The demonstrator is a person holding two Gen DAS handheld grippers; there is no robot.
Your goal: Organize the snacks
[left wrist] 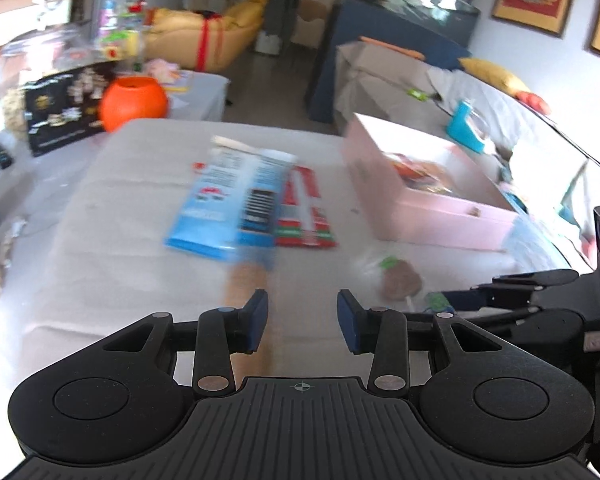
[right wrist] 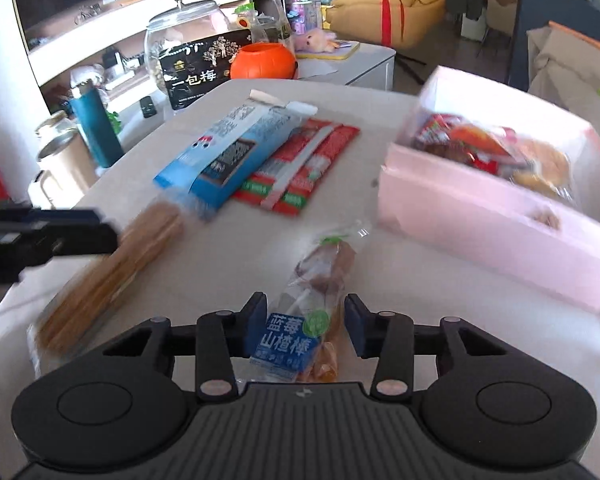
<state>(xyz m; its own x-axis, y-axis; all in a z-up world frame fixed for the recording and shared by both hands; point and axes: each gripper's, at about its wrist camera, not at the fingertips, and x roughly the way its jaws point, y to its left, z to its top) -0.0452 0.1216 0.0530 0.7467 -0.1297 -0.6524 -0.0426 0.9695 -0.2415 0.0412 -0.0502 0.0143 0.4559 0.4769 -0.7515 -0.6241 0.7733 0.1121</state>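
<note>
Snacks lay on a white table (right wrist: 228,236) beside a pink box (right wrist: 480,216). Right gripper (right wrist: 305,330) straddled a blueberry hawthorn stick packet (right wrist: 300,332), pads apart. Left gripper (left wrist: 302,318) stood apart, empty, over a biscuit packet (right wrist: 112,276). Squeezing mid-packet looked wisest before lifting boxward.
</note>
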